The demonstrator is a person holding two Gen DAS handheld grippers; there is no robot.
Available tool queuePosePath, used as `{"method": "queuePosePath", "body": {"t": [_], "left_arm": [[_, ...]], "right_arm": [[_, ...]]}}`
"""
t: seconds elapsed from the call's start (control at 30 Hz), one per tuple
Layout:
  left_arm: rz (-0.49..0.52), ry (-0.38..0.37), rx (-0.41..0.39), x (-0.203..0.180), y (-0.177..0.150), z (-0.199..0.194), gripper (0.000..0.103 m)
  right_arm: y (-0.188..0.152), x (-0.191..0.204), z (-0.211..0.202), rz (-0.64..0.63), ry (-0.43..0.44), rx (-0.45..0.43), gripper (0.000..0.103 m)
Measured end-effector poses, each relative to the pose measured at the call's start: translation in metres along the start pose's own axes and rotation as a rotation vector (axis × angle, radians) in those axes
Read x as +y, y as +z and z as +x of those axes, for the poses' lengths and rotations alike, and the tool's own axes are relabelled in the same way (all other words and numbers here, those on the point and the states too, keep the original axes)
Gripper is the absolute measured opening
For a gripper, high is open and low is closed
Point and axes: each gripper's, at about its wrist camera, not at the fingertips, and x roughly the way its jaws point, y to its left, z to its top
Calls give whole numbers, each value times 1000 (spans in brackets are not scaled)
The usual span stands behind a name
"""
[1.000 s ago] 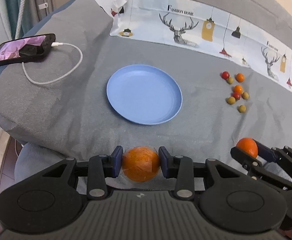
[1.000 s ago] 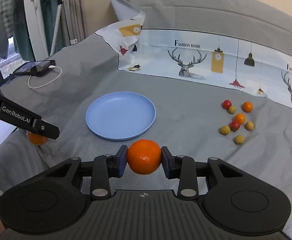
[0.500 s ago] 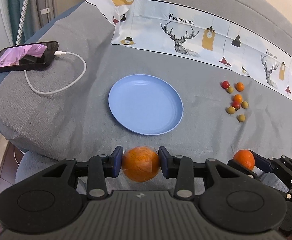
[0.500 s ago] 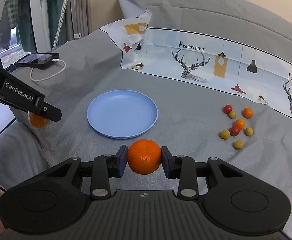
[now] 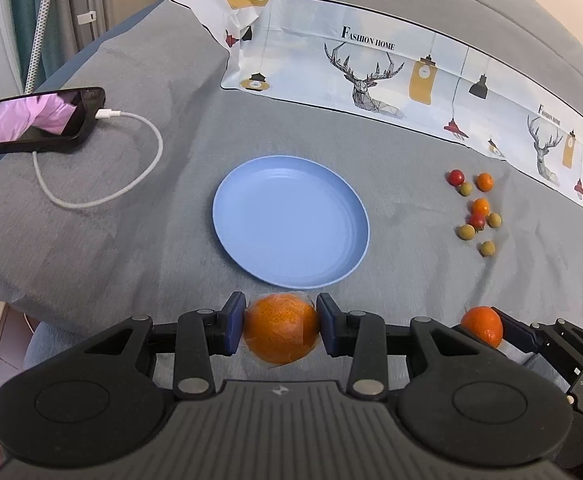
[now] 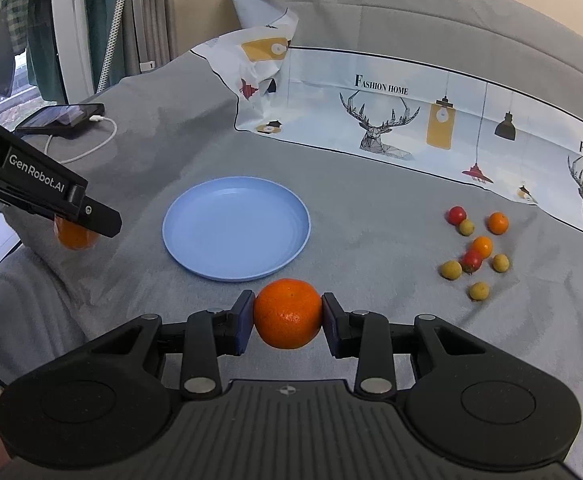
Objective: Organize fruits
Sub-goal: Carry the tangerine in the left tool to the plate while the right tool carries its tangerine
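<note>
My left gripper (image 5: 280,330) is shut on a wrapped orange (image 5: 280,330), held just in front of the near rim of the blue plate (image 5: 291,184). My right gripper (image 6: 287,314) is shut on a second orange (image 6: 287,314), also just short of the blue plate (image 6: 195,216). The plate lies bare on the grey cloth. In the right wrist view the left gripper (image 6: 76,232) shows at the left with its orange (image 6: 73,236) below the finger. In the left wrist view the right gripper's orange (image 5: 481,325) shows at the lower right.
A cluster of several small red, orange and yellow-green fruits (image 5: 475,210) (image 6: 473,254) lies right of the plate. A phone (image 5: 35,120) with a white cable (image 5: 131,176) rests at the left. A printed cloth (image 5: 391,64) runs along the back. The bed edge drops off at the near left.
The left gripper has moved forward with its orange, so the plate and small fruits sit closer in its view. The right gripper holds its orange almost still.
</note>
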Motion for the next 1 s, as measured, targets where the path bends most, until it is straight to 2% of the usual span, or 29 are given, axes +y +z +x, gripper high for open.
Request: {"method": "queuePosePath", "body": {"t": [0.53, 1.0], "left_arm": [[25, 25, 30, -9, 42, 57, 43], [33, 69, 97, -7, 67, 121, 43]], "right_arm": [[30, 1, 59, 9, 42, 42, 37], [42, 1, 118, 11, 81, 90, 38]]}}
